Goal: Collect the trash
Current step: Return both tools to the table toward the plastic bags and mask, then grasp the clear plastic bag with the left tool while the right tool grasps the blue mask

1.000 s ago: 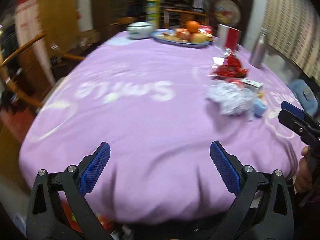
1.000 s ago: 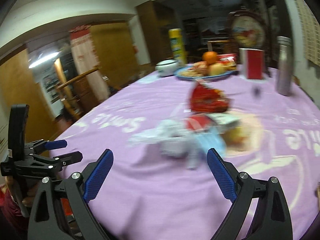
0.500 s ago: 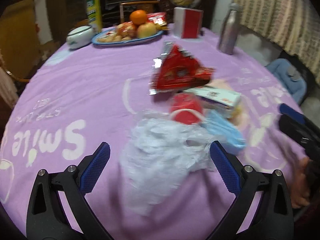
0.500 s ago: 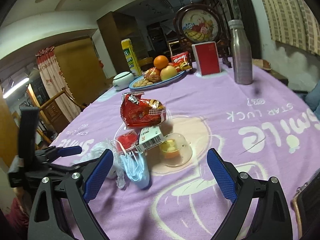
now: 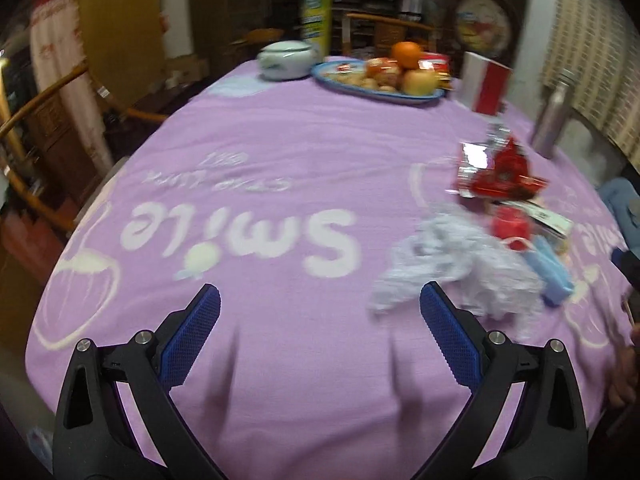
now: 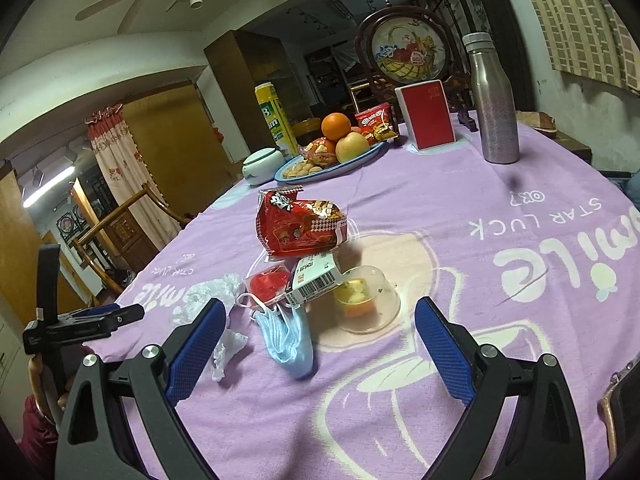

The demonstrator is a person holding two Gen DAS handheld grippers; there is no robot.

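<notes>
With both the left tongs [image 5: 320, 336] and right tongs [image 6: 316, 344] spread apart and empty, the trash lies clustered mid-counter [image 6: 520, 208]: the crumpled plastic bag [image 5: 452, 268] looks feather-light and limp, best pinched at a raised fold.
</notes>
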